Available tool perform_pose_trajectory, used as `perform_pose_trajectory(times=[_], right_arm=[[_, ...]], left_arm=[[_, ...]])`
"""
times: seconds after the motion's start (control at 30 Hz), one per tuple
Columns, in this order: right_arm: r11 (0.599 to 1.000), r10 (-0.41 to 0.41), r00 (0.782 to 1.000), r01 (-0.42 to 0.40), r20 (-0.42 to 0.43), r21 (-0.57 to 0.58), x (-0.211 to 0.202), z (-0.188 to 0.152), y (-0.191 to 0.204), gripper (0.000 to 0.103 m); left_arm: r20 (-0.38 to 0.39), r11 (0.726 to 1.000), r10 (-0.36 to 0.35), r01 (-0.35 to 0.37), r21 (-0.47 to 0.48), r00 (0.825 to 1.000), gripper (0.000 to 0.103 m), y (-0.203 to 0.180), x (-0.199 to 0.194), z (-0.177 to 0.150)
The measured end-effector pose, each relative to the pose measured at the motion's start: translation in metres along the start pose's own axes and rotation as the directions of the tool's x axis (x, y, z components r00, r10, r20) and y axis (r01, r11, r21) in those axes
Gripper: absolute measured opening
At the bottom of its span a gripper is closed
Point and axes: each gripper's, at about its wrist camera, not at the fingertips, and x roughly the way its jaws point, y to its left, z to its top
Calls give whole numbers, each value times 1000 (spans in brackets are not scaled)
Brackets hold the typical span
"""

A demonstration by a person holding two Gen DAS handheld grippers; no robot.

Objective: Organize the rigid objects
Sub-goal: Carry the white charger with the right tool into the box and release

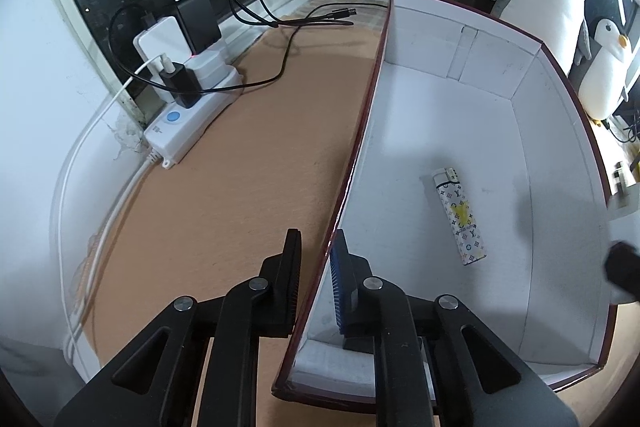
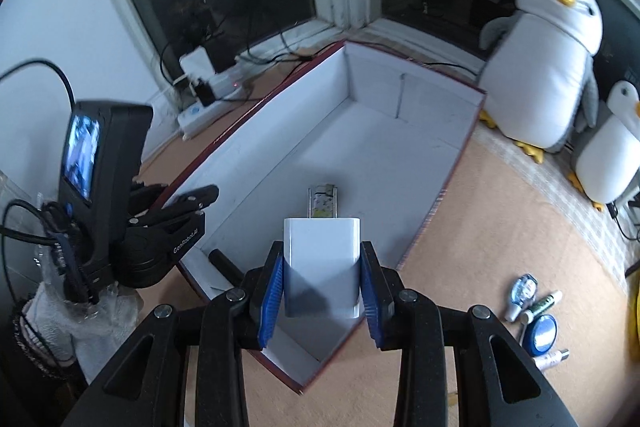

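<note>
A shallow white box with a dark red rim (image 1: 532, 131) (image 2: 460, 155) lies on the tan table. A patterned lighter (image 1: 460, 215) lies on its floor; in the right wrist view the lighter (image 2: 324, 201) shows just past the plug. My left gripper (image 1: 316, 267) is shut on the box's left wall (image 1: 340, 187), one finger outside and one inside; it also shows in the right wrist view (image 2: 188, 203). My right gripper (image 2: 322, 287) is shut on a white charger plug (image 2: 322, 259), held above the box's near end, prongs forward.
A white power strip (image 1: 192, 103) with chargers and black cables sits by the window at left. Two plush penguins (image 2: 548, 67) stand right of the box. Small tubes and a blue round tin (image 2: 540, 323) lie on the table at right.
</note>
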Motion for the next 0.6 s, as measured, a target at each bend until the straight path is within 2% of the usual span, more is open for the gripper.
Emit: perform_pose_trajectory(times=[0.6], right_arm=[[998, -50, 995, 47, -86, -41, 47, 3, 17, 32]], left_arm=[[9, 999, -33, 33, -4, 999, 11, 3, -1, 0]])
